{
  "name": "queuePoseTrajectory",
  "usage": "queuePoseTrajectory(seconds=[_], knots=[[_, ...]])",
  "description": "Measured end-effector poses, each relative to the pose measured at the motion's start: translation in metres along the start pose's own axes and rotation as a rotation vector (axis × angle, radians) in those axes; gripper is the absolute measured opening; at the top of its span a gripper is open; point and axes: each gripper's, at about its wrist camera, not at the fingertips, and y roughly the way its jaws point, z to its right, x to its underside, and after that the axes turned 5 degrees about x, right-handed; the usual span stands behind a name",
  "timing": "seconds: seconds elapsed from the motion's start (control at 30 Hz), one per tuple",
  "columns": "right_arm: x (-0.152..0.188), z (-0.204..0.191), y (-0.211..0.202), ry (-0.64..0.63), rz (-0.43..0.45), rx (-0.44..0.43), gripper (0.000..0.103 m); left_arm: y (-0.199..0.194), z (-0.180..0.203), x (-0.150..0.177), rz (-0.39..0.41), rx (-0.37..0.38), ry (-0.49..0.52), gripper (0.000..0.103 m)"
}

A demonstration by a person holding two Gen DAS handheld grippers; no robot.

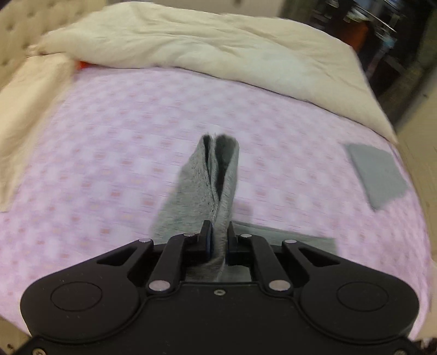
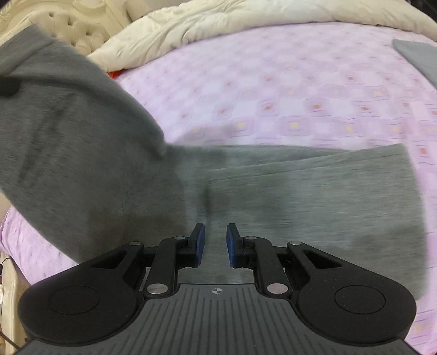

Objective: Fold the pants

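Left gripper (image 1: 218, 232) nearest, jaws clamped tight on a raised fold of grey pants (image 1: 207, 185). Right gripper (image 2: 215, 240) jaws slightly apart, nothing between them, over pant legs lying flat on pink checked bedsheet (image 2: 286, 90). Folded grey cloth (image 1: 378, 174) near bed's right edge. Cream duvet (image 1: 204, 41) bunched beyond, tufted headboard (image 2: 73, 26) at far left.

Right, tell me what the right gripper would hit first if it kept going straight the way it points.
Most likely the gray pants: the right gripper points down at the leg spread on the pink bedsheet, its fingers apart with nothing between them. How far off the cloth lies is unclear.
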Motion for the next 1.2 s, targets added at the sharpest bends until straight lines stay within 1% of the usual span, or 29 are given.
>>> queuePoseTrajectory(seconds=[0.1, 0.17, 0.2, 0.23, 0.27, 0.33, 0.4, 0.43, 0.47, 0.5, 0.57, 0.6, 0.63, 0.7, 0.73, 0.77, 0.83, 0.93, 0.97, 1.0, 1.07, 1.13, 1.2], knots=[[0.010, 0.033, -0.008, 0.038, -0.004, 0.032, 0.017, 0.043, 0.048, 0.014, -0.063, 0.049, -0.002, 0.013], [0.016, 0.054, -0.011, 0.074, -0.022, 0.065, 0.017, 0.075, 0.074, 0.027, -0.128, 0.123, -0.004, 0.015], [0.017, 0.064, -0.012, 0.087, -0.036, 0.082, 0.017, 0.088, 0.086, 0.034, -0.159, 0.145, -0.011, 0.015], [0.021, 0.075, -0.014, 0.097, -0.049, 0.104, 0.017, 0.099, 0.096, 0.040, -0.187, 0.152, -0.006, 0.018], [0.020, 0.082, -0.012, 0.100, -0.061, 0.126, 0.017, 0.107, 0.105, 0.047, -0.209, 0.142, 0.007, 0.020], [0.023, 0.095, -0.017, 0.113, -0.058, 0.141, 0.018, 0.111, 0.112, 0.057, -0.211, 0.115, 0.035, 0.020], [0.022, 0.105, -0.024, 0.127, -0.048, 0.149, 0.019, 0.108, 0.105, 0.063, -0.207, 0.090, 0.056, 0.021], [0.023, 0.107, -0.028, 0.129, -0.038, 0.155, 0.019, 0.106, 0.099, 0.065, -0.205, 0.062, 0.065, 0.023], [0.021, 0.108, -0.028, 0.134, -0.019, 0.160, 0.020, 0.105, 0.093, 0.067, -0.202, 0.027, 0.075, 0.023], [0.018, 0.109, -0.032, 0.143, 0.009, 0.160, 0.024, 0.104, 0.082, 0.069, -0.198, -0.016, 0.082, 0.023], [0.012, 0.113, -0.034, 0.173, 0.066, 0.147, 0.027, 0.105, 0.059, 0.076, -0.203, -0.097, 0.088, 0.023], [0.009, 0.112, -0.035, 0.189, 0.091, 0.133, 0.028, 0.107, 0.043, 0.079, -0.211, -0.137, 0.077, 0.023], [0.004, 0.112, -0.033, 0.204, 0.109, 0.114, 0.030, 0.107, 0.030, 0.083, -0.218, -0.160, 0.064, 0.023], [-0.003, 0.114, -0.030, 0.233, 0.116, 0.076, 0.036, 0.115, 0.001, 0.090, -0.239, -0.211, 0.023, 0.023], [-0.007, 0.113, -0.027, 0.248, 0.115, 0.056, 0.038, 0.121, -0.010, 0.094, -0.253, -0.230, 0.003, 0.023], [-0.010, 0.112, -0.023, 0.260, 0.110, 0.042, 0.042, 0.125, -0.022, 0.098, -0.269, -0.237, -0.016, 0.023], [-0.020, 0.106, -0.010, 0.276, 0.087, 0.032, 0.045, 0.137, -0.037, 0.107, -0.296, -0.227, -0.040, 0.023], [-0.026, 0.099, 0.000, 0.279, 0.061, 0.045, 0.053, 0.157, -0.047, 0.118, -0.347, -0.207, -0.016, 0.023], [-0.028, 0.096, 0.003, 0.275, 0.053, 0.051, 0.058, 0.163, -0.046, 0.120, -0.364, -0.201, 0.001, 0.023], [-0.029, 0.093, 0.006, 0.272, 0.048, 0.057, 0.060, 0.168, -0.046, 0.122, -0.378, -0.195, 0.024, 0.022], [-0.025, 0.091, 0.008, 0.270, 0.033, 0.072, 0.060, 0.176, -0.042, 0.126, -0.402, -0.181, 0.086, 0.018], [-0.023, 0.091, 0.012, 0.276, 0.012, 0.093, 0.060, 0.182, -0.036, 0.128, -0.423, -0.176, 0.162, 0.018], [-0.020, 0.092, 0.019, 0.284, -0.017, 0.113, 0.060, 0.180, -0.032, 0.126, -0.436, -0.153, 0.222, 0.018]])
